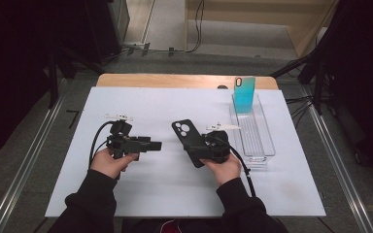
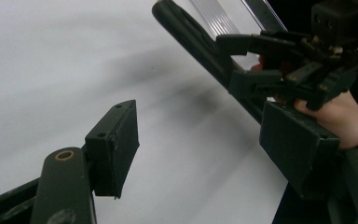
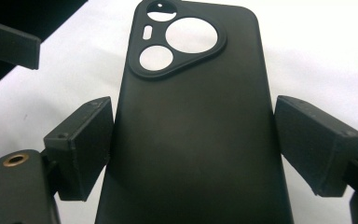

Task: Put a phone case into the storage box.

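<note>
Black phone case held between right jaws, clear tray waiting at right.

Left gripper (image 1: 153, 144) hovers over the white table (image 1: 175, 194), jaws apart, empty. Right gripper (image 3: 193, 140) clamps the black phone case (image 1: 188, 141) by its sides, mid-table. Clear tray (image 1: 262, 150) holds a teal case (image 1: 244, 94) standing at its far end; black one likely goes there next, path looks clear.

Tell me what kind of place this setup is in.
Probably a lab or recording bay, not a home: a white-covered table on a bare grey floor, metal floor rails beside it, cables trailing across the floor, dark curtains around.
</note>
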The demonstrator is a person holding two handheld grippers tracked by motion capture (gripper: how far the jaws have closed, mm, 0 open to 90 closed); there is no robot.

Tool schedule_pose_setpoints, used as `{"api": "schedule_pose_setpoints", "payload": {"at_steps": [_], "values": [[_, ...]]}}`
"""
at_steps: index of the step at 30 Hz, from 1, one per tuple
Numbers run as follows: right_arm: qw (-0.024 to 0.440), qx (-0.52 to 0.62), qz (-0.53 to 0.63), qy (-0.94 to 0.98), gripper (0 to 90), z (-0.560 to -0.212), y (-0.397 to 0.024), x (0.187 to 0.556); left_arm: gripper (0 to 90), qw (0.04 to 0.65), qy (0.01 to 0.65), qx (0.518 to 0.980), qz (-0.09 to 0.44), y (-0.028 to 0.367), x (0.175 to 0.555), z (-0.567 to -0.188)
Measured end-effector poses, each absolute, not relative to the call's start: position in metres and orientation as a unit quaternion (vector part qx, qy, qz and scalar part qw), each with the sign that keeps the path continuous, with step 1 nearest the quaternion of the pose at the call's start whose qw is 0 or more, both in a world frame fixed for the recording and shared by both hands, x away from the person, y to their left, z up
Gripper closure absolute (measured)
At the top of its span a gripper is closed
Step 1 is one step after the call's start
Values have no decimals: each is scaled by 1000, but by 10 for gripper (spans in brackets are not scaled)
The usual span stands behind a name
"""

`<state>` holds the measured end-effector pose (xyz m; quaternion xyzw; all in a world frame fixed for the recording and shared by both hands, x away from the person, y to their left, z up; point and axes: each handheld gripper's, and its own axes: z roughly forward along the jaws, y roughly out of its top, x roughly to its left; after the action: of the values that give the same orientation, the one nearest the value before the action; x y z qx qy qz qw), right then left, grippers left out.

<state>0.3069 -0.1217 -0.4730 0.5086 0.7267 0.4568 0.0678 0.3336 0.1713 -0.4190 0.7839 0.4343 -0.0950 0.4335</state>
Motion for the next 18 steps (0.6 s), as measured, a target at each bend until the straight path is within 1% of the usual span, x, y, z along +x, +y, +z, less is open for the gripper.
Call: {"api": "schedule_pose_setpoints", "payload": {"at_steps": [7,18], "values": [[48,532,481,695,131,-482,-116,303,289,430,439,784,-85,162,341,-416],[43,552,515,654,131,-487,-111,295,289,424,451,781,-80,147,354,-415]]}}
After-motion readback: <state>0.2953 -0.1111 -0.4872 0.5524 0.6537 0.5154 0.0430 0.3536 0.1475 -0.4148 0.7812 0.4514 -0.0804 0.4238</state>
